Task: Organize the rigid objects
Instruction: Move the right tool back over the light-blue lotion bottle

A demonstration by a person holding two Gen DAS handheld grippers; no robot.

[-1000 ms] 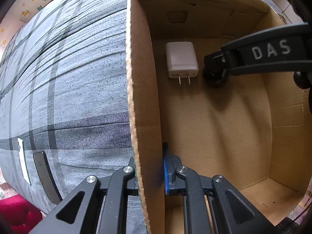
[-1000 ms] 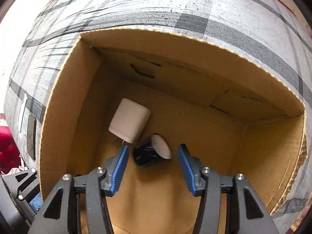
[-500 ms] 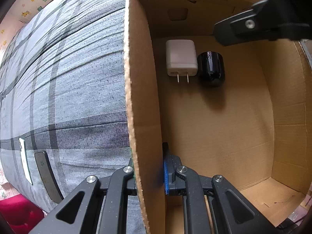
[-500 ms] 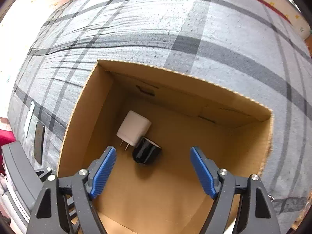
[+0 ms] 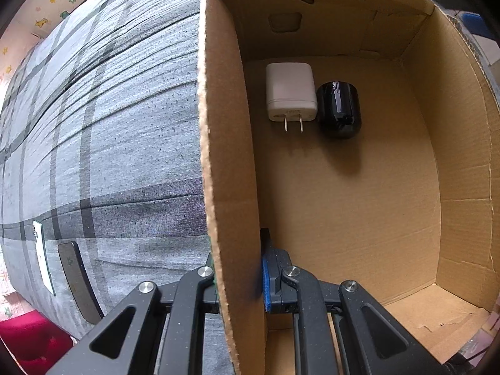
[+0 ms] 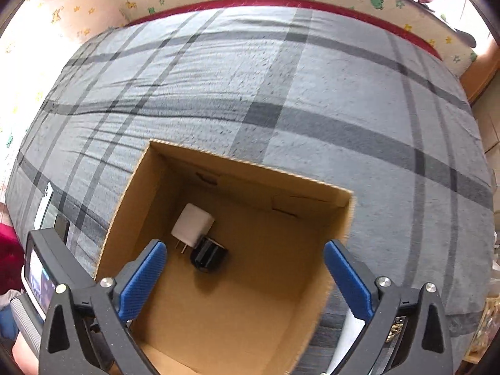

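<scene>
**Reviewer:** Cardboard took up most of both views. You had the left gripper [image 5: 237, 281] clenched on the near left wall of the cardboard box [image 5: 225, 156], one pad outside and one inside, so the box was pinned where it sat on the grey plaid bedcover [image 6: 312, 93].

**Second reviewer:** And the right one?

**Reviewer:** Your right gripper [image 6: 245, 276] hung above the box mouth with its jaws opening wide and nothing between them. Two things already lay on the box floor: the white charger [image 5: 290, 92], flat near the far left corner with its prongs towards you, and the black cylinder [image 5: 339, 111] on its side, touching or just beside the charger's right edge.

**Second reviewer:** So how far along would you call it?

**Reviewer:** Partly done, I judged. You had two rigid items packed side by side and most of the floor bare. Outside the box, near the left edge of the bedcover, a white phone [image 6: 43, 204] and a dark phone [image 5: 78, 281] lay next to each other, well apart from the box. Those looked like what you had left to bring in, though I couldn't tell whether more waited out of view.
</scene>
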